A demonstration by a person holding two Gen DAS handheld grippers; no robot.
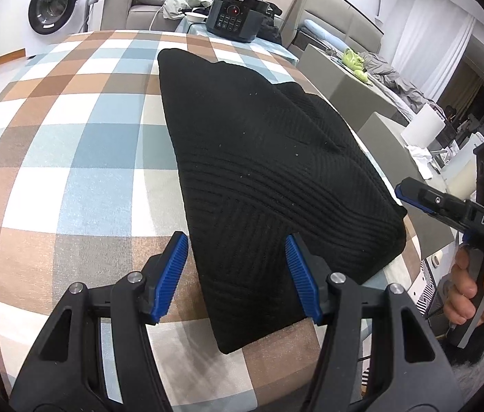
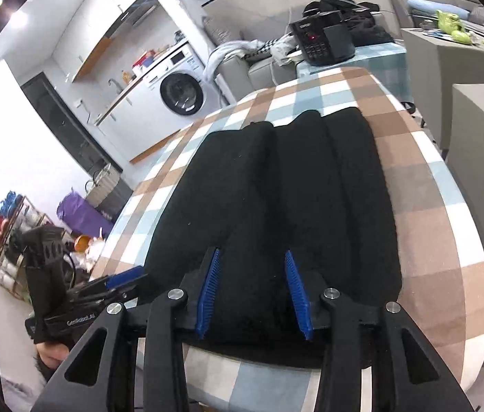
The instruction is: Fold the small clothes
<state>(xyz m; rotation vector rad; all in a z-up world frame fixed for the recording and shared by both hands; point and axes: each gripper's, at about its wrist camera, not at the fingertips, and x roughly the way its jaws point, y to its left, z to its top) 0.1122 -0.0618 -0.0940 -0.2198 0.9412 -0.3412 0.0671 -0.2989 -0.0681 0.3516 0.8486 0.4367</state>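
Left wrist view: the left gripper (image 1: 237,276) hangs released, jaws apart over the near edge of the folded black knit garment (image 1: 262,158) on the checked tablecloth (image 1: 70,130). The right gripper (image 2: 252,292), also unclenched, straddles the garment's near end, contact unclear. Beyond, a cooker (image 1: 237,15) reads "SUPOR".

"SUPOR" on black cooker (image 1: 237,13), "DAS" on right tongs (image 1: 410,194)
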